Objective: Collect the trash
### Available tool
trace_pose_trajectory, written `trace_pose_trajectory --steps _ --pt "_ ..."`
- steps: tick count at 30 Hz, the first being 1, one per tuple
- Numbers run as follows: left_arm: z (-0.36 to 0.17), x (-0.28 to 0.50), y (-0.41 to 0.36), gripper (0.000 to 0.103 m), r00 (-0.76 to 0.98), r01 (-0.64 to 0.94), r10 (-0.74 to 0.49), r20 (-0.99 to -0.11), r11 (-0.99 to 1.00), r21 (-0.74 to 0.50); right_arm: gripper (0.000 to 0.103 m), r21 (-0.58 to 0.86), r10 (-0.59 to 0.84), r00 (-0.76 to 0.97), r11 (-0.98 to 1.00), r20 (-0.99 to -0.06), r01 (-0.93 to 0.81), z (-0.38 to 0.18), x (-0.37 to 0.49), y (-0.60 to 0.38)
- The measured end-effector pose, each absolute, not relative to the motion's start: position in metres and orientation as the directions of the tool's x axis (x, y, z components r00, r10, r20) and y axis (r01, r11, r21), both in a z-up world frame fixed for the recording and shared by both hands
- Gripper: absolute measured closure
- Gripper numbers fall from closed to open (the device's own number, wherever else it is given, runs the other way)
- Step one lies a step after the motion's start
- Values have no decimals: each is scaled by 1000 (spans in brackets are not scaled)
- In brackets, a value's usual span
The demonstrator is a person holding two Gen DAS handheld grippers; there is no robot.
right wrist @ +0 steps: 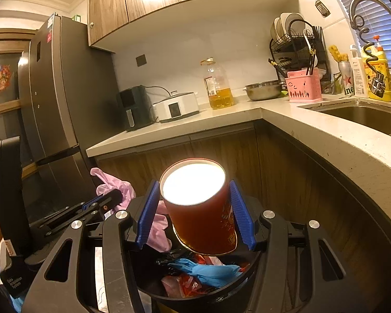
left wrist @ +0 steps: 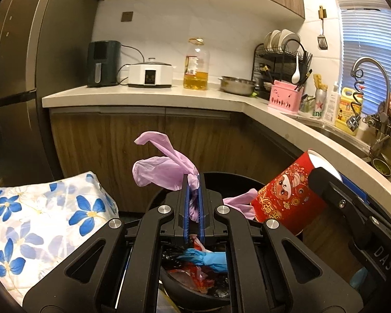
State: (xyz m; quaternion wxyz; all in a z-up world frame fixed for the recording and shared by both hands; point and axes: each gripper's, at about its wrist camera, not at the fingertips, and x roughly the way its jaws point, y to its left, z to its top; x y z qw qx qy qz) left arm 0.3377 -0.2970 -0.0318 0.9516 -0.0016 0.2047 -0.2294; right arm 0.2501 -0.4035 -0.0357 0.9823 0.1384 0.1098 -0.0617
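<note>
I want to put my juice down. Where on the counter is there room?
Bare counter lies in front of the air fryer and white cooker, and at the corner before the oil bottle. It is crowded from the steel bowl and pink caddy to the sink.

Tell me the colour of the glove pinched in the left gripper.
Pale pink-lilac glove, clearest in the left wrist view, clamped in the left gripper.

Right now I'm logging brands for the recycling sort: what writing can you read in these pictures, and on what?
"DAS" on the right claw's black body.
"ine", cut off, on the green can by the sink.
"Data Acquisition System", likely, on the left claw.
Gold characters on the red cup: unreadable.
Oil bottle and yellow bottle labels: too small.
</note>
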Motion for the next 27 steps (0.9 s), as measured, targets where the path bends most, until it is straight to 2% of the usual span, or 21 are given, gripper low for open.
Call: trace_pose_trajectory --steps 4,7,11,13,14,15,18,21,25,27 --pt "-37 343 -298 95 798 446 -442 -410 891 -92 49 262 -92 966 952 -242 156 -37 256 -405" --pt "-39 346 -295 85 791 449 -449 -416 888 -105 49 264 -93 964 951 -248 160 -39 259 -404" --pt "-39 346 -290 58 794 447 -453 -406 887 -117 49 265 -93 962 950 -255 163 -40 262 -405" --pt "-38 345 -283 52 803 431 -442 -401 894 -122 48 267 -91 961 950 -260 162 -41 264 -404" --pt "-38 345 -280 46 806 421 -434 -402 898 -126 48 268 -88 961 950 -262 160 -41 265 -404" --pt "-38 343 -274 37 814 403 -418 -402 906 -126 45 268 -86 960 950 -265 159 -42 266 -404" --pt "-37 338 -259 23 835 361 -380 -397 924 -126 34 271 -81 960 950 -270 156 -41 267 -403" --pt "-35 327 -239 17 861 301 -316 -399 948 -101 32 269 -85 960 950 -266 159 -37 263 -401" --pt "-34 308 -216 10 878 232 -232 -418 971 -51 18 248 -120 960 951 -254 185 -28 247 -392" --pt "-34 296 -205 6 879 214 -212 -428 976 -43 15 224 -135 957 955 -256 195 -25 238 -382"
